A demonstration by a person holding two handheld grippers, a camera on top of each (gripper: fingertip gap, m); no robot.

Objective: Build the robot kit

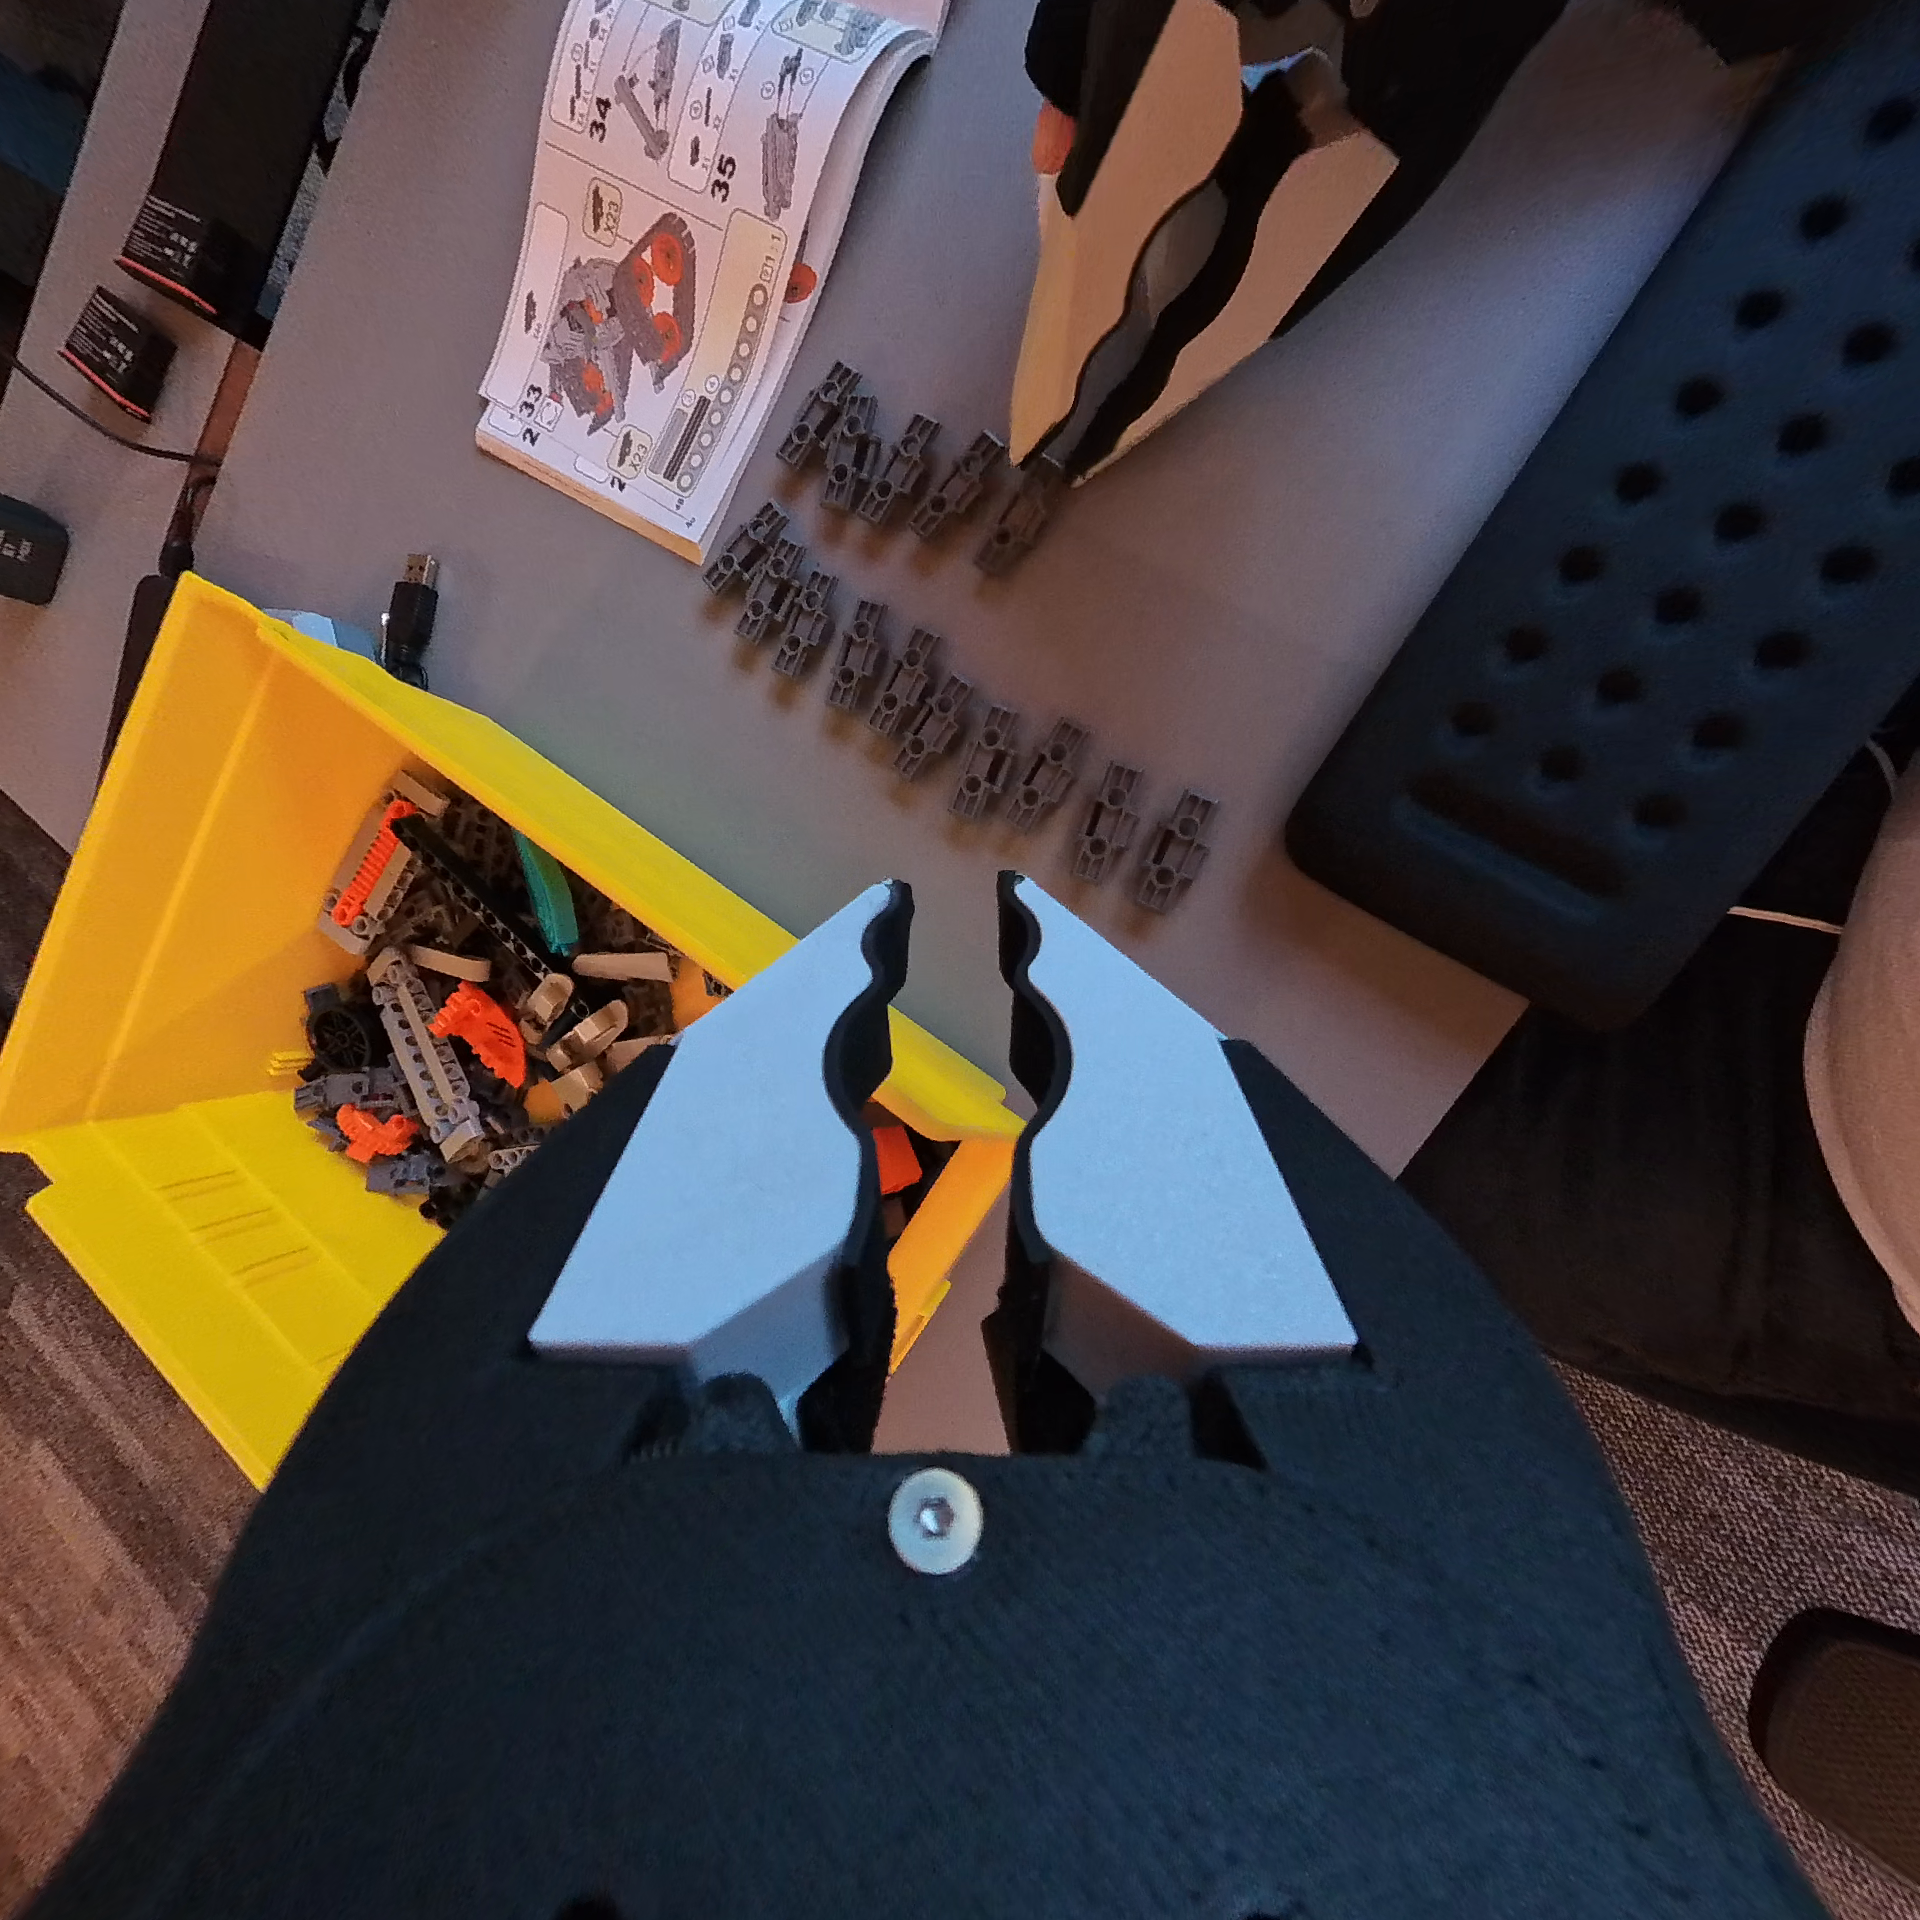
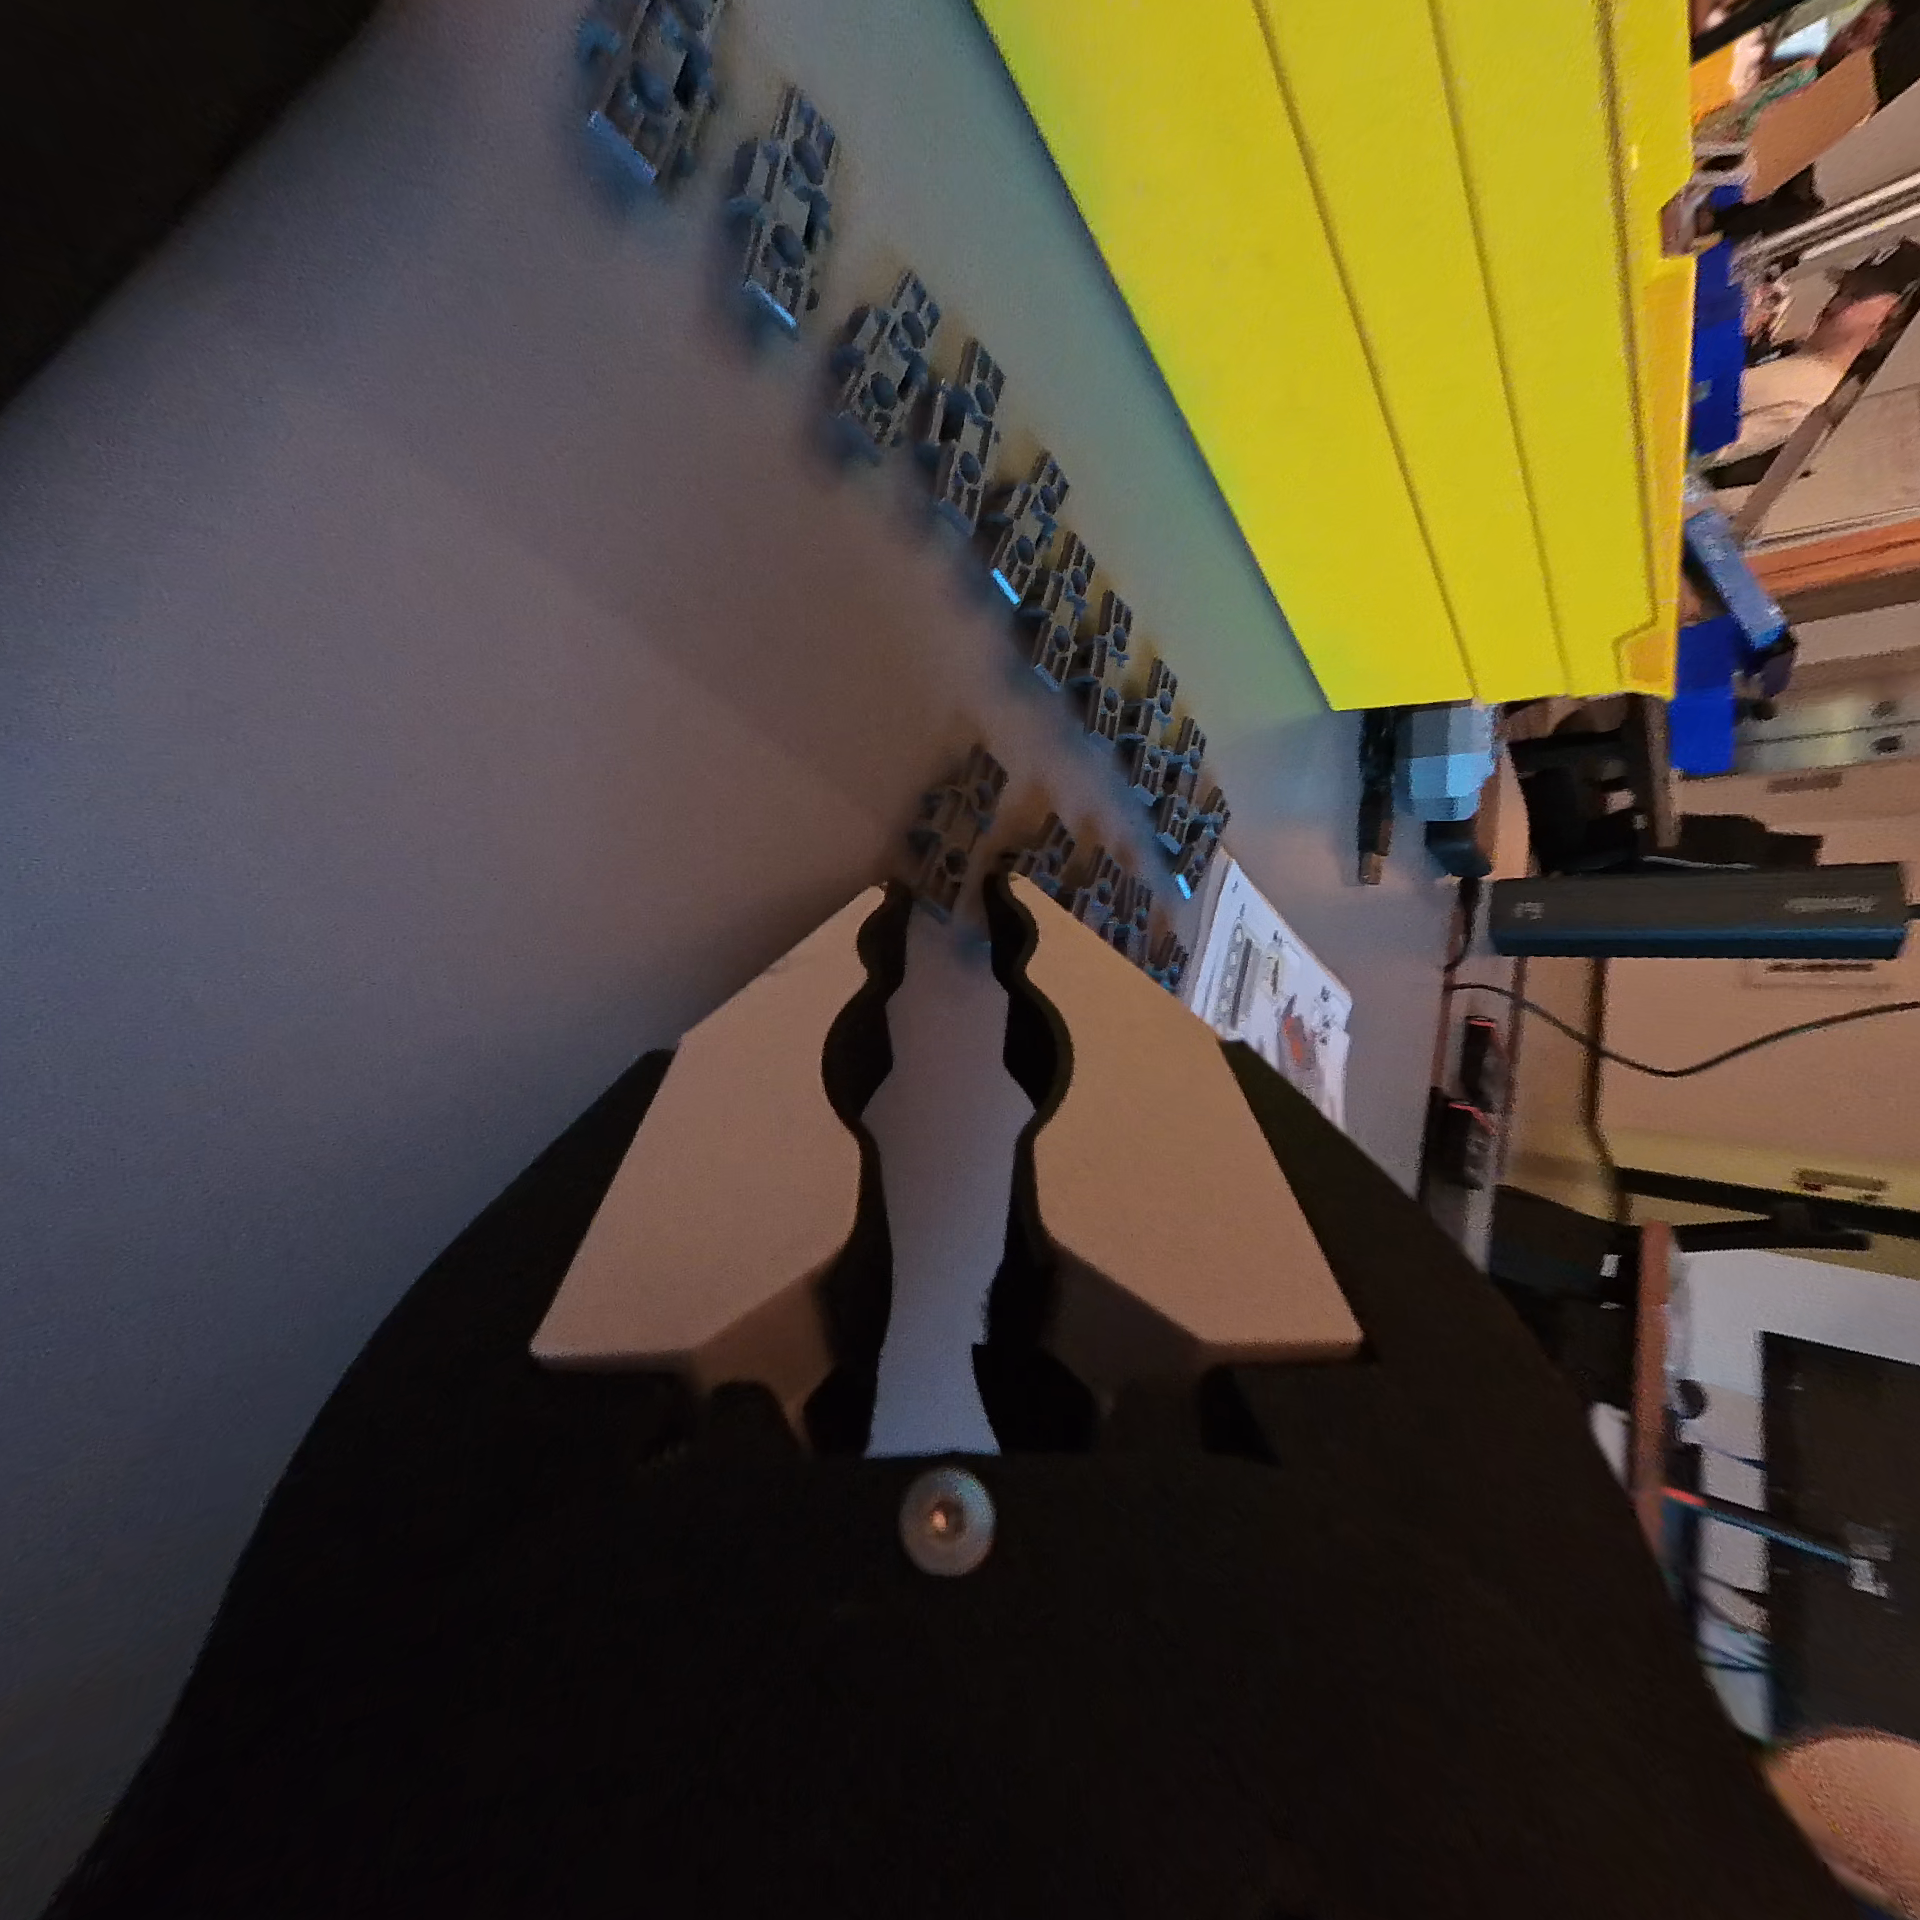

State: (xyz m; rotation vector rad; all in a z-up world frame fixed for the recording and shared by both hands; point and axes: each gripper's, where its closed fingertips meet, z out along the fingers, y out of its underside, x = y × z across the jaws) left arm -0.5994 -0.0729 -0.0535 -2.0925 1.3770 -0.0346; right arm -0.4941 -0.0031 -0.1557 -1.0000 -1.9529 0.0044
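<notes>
My left gripper (image 1: 954,888) is open and empty. It hovers over the grey table by the near corner of a yellow bin (image 1: 208,831) full of loose building pieces (image 1: 447,1039). Two rows of small grey connector pieces (image 1: 935,707) lie on the table ahead of it. My right gripper (image 2: 948,891) is low over the table, its tips closed on the end of one grey connector piece (image 2: 958,821) at the end of the shorter row. The left wrist view shows the right gripper (image 1: 1044,468) on that piece (image 1: 1010,525). The right wrist view is blurred.
An open instruction booklet (image 1: 665,260) lies beyond the rows. A black perforated pad (image 1: 1662,520) lies at the table's right. A USB plug (image 1: 416,592) and black boxes (image 1: 197,187) are behind the bin. The bin's outer wall (image 2: 1403,312) is close to the longer row (image 2: 1039,540). The grippers' ends are close to 15 centimetres from one another.
</notes>
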